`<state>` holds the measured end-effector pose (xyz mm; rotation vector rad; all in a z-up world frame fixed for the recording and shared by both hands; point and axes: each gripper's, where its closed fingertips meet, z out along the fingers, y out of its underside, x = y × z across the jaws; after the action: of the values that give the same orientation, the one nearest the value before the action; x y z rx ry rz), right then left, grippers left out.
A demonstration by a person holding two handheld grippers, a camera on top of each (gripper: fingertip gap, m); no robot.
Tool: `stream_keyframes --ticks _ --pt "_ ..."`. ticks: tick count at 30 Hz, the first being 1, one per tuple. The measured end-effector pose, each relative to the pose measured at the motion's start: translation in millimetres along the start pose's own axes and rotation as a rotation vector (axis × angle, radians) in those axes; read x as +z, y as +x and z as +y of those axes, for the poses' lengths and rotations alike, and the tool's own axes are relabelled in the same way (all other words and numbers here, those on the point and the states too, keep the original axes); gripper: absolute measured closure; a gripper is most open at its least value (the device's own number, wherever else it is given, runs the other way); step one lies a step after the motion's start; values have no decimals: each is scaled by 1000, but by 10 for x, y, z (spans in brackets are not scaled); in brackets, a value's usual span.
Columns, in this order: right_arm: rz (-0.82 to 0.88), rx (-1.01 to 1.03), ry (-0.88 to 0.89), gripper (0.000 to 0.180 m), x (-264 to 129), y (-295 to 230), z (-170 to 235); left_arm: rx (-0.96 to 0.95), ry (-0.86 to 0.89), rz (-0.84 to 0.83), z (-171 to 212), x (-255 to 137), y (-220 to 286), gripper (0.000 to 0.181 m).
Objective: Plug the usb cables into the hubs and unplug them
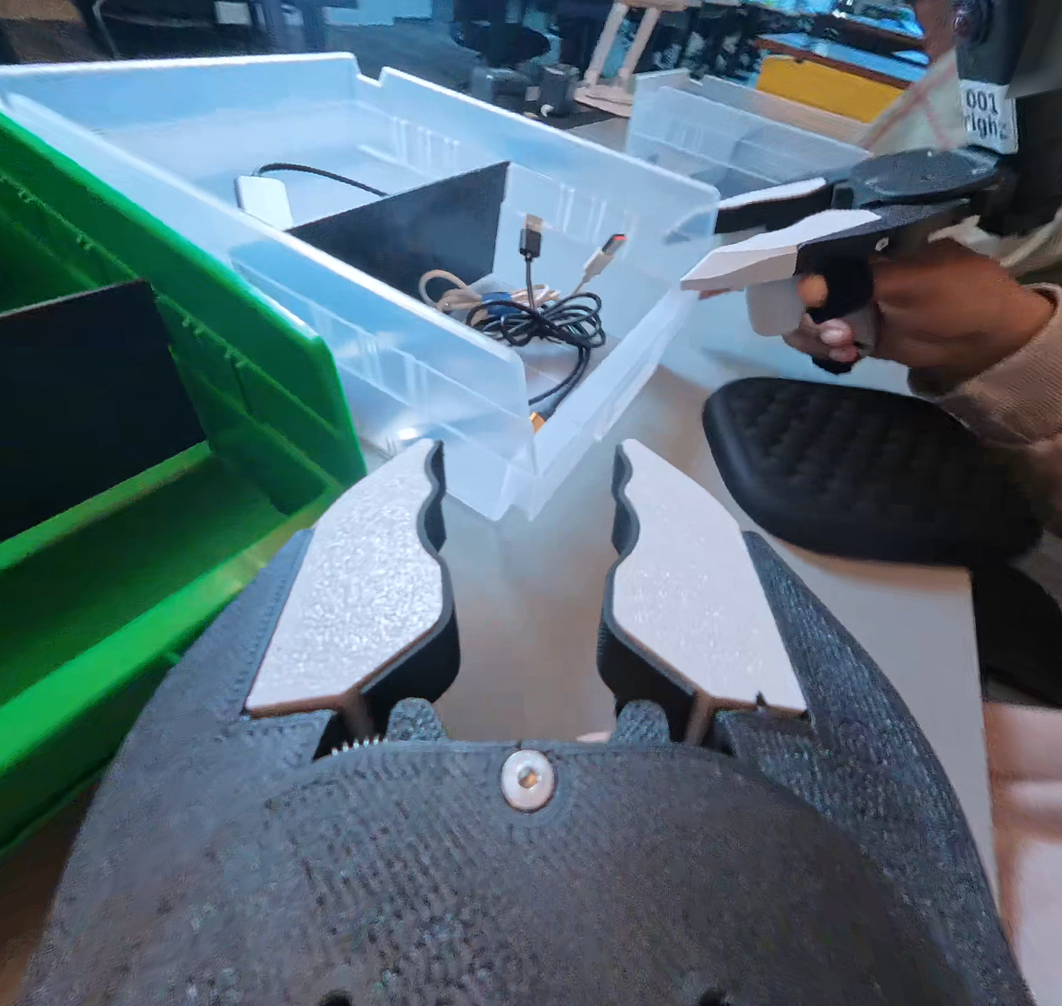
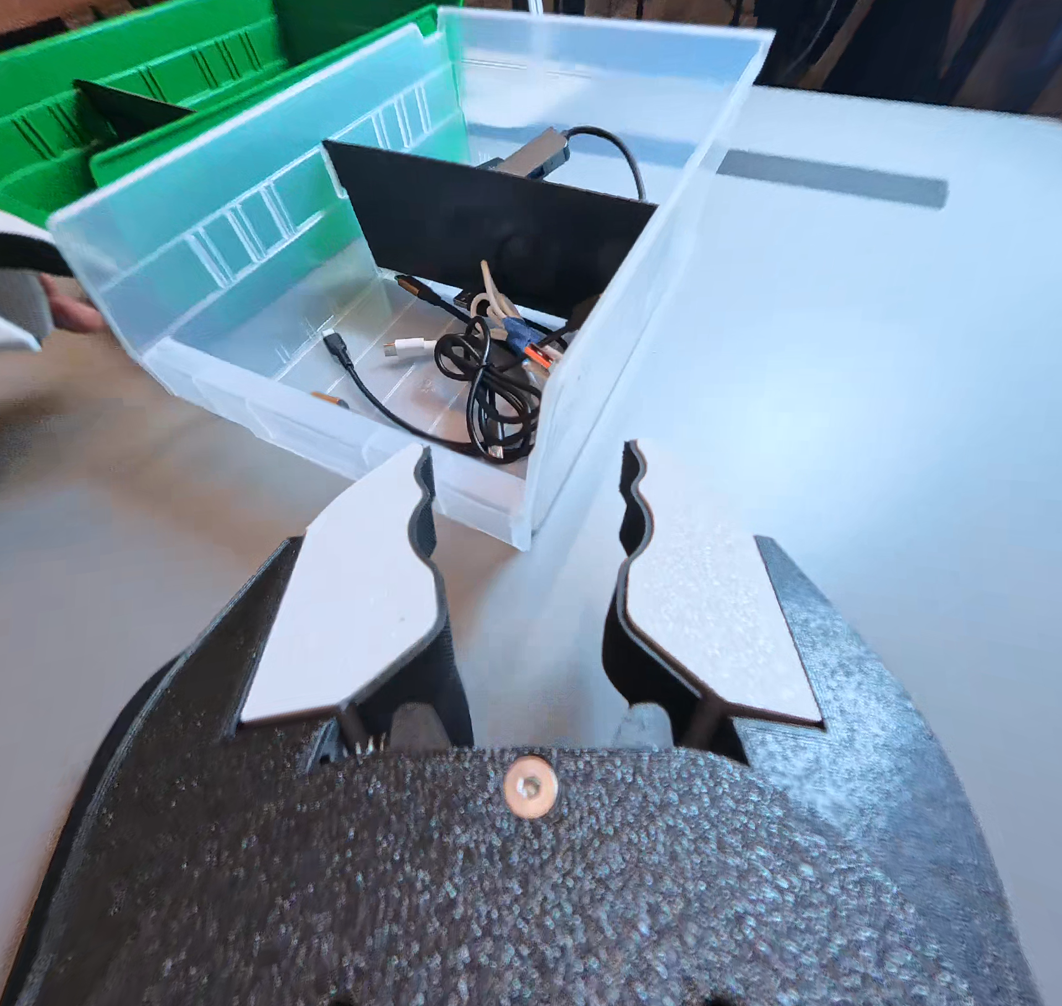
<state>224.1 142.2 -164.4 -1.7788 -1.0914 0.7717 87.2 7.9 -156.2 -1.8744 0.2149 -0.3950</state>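
Several coiled cables [image 2: 494, 380], translucent bin [image 2: 649, 311]

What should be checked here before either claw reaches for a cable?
1. Left claw open and empty: ok.
2. Right claw open and empty: ok.
3. Tangled black and beige USB cables lie in the near compartment of the clear plastic bin: ok.
4. Grey slim hub sits behind the black divider panel: ok.
5. Hub ports free: cannot tell.
6. Single cable separable from tangle: cannot tell.
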Motion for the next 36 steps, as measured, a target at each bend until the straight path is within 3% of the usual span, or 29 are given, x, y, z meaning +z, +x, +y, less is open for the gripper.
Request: stream_keyframes --ticks 2,4,6,7,11,18,24,30,36 --pt "-7 55 -4 128 167 1 -25 -7 36 -60 -47 141 -32 125" --pt "68 28 -10 156 273 75 -51 21 59 -145 -89 259 -135 133" --pt "169 -138 -33 166 261 105 -57 86 62 -250 -94 296 -255 149" --pt "215 -217 -49 168 226 89 -50 144 45 -294 -85 276 -291 153" --pt "222 -217 -13 168 -6 -136 -2 313 29 -327 -118 95 -160 157" --pt "306 -247 153 171 -801 -596 -131 414 141 -260 -411 -426 423 161" --pt "272 -390 346 169 -1174 -1202 -838 503 284 -348 -970 -1226 530 162" --pt "19 -399 521 168 -581 -2162 -1517 527 308 -550 -1165 -2418 15 161" --pt "-247 -414 524 166 323 -3329 -1721 522 203 -764 -790 -3571 -600 161"
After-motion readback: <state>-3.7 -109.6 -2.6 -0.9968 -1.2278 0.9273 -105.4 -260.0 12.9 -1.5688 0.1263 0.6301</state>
